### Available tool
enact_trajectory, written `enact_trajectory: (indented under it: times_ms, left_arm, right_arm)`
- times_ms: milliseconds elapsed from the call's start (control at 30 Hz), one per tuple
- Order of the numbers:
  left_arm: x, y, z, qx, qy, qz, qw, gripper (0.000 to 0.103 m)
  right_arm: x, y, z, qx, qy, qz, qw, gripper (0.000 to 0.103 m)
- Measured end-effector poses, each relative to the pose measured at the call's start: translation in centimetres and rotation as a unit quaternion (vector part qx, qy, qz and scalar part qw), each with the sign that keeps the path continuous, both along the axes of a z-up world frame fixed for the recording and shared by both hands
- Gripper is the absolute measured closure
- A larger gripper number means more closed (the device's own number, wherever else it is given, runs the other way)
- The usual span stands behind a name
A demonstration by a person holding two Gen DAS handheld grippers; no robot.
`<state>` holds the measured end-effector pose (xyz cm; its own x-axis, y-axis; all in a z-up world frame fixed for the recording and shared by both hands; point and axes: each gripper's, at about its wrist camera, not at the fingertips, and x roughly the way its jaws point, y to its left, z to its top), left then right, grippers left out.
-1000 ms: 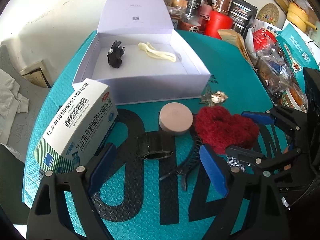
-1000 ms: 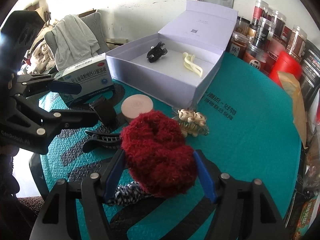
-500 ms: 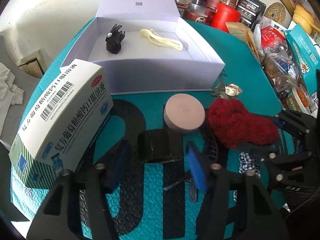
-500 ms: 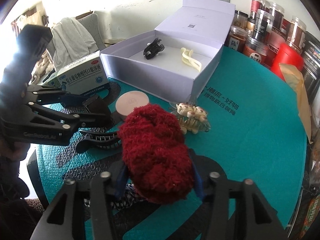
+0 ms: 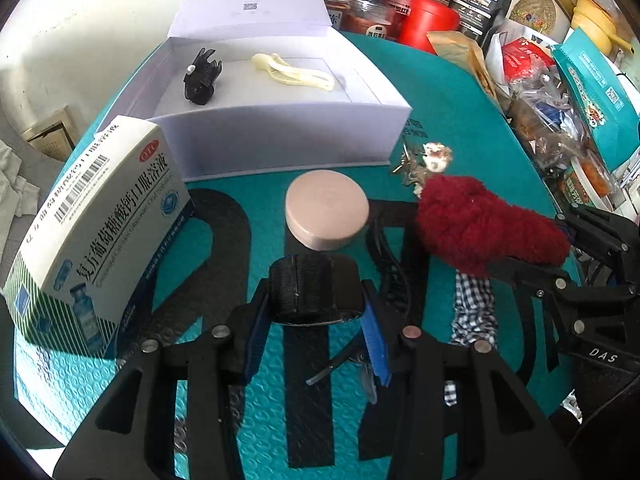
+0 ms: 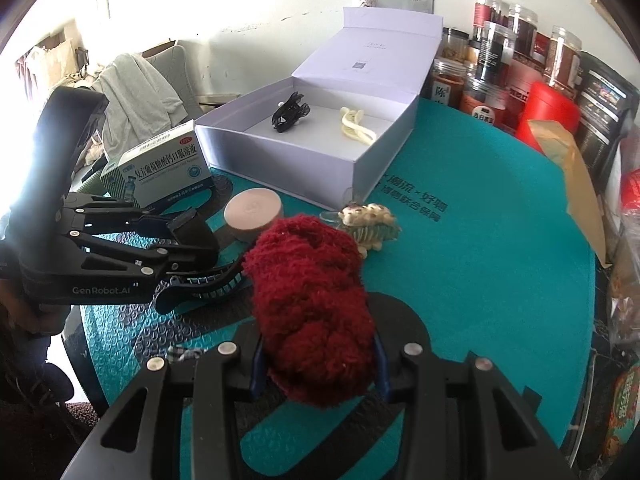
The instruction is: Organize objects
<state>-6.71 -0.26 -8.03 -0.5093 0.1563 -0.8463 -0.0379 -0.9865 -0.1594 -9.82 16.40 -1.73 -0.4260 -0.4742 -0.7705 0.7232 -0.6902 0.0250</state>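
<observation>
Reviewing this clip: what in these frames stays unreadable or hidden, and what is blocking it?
- Checked cloth, left wrist view: mostly under the red fluffy scrunchie and right claw.
- Black comb clip, right wrist view: rear end hidden behind the left claw.
- Black band, left wrist view: near edge hidden between claw pads.
- Jar labels: too small to read.

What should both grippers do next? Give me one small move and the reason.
Probably lift both straight up off the mat. The left gripper is shut on the black band, and the right gripper is shut on the red scrunchie. The open white box, which already holds two hair clips, sits beyond them, so its wall must be cleared first.
</observation>
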Motion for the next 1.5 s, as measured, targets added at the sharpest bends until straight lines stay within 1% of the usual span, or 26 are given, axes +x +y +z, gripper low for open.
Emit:
enact_trajectory:
  times_ms: [167,467,700,933,1233,1500]
  left_arm:
    - [0.6,-0.4,0.3,0.020,-0.007,0.008,0.9997,0.062]
    - [1.8,-0.7,1.2,0.025,0.000,0.018,0.9995,0.062]
    - [2.7,-1.2,2.4,0.018,0.008,0.027,0.9995,0.062]
    - [3.7,-1.5,3.4,0.008,0.013,0.041,0.9990,0.062]
    - [4.0,-1.7,6.5,-0.009,0.042,0.052,0.9977,0.062]
    - [3.1,-1.9,9.1,-0.016,0.056,0.051,0.9970,0.062]
  right_arm:
    - [0.4,0.6,0.2,-0.002,0.004,-0.003,1.000,0.062]
    - [1.2,1.1,0.6,-0.008,0.009,-0.005,1.000,0.062]
    - [2.2,1.4,1.2,-0.017,0.017,-0.001,1.000,0.063]
    - [2.9,1.7,2.2,-0.019,0.036,0.002,0.999,0.063]
    - [2.9,1.8,4.6,-0.027,0.068,0.018,0.997,0.063]
    - [2.3,1.0,6.8,-0.029,0.093,0.034,0.995,0.063]
